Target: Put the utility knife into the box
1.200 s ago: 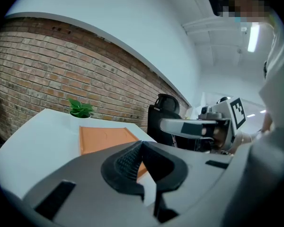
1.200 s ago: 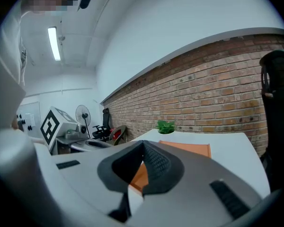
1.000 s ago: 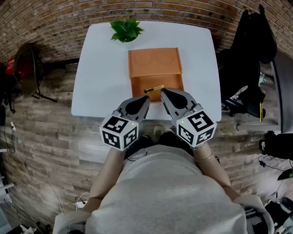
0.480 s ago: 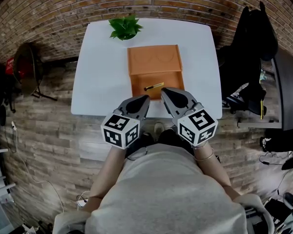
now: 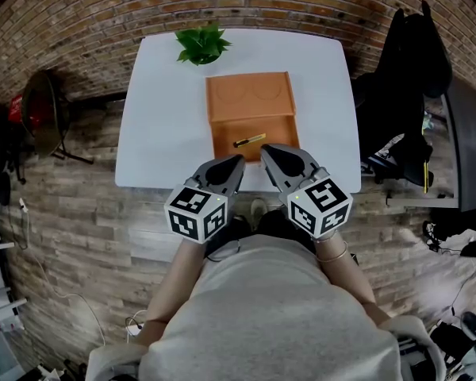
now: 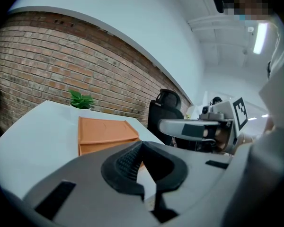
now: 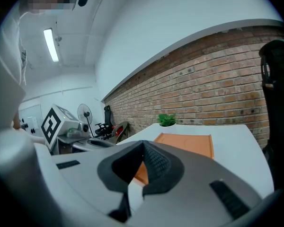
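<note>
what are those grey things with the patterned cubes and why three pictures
No robot here: a person holds a gripper in each hand, the left gripper and the right gripper; the cubes belong to them. One picture is from a camera on the person's head, looking down; the other two are from cameras on the grippers. On the white table sit an open orange box and a plant. The utility knife lies in the box. Both grippers are shut, holding nothing.

utility knife (image 5: 249, 141) in box (image 5: 251, 100) | box on table (image 5: 160, 117) | plant (image 5: 200, 44) behind box, left
</note>
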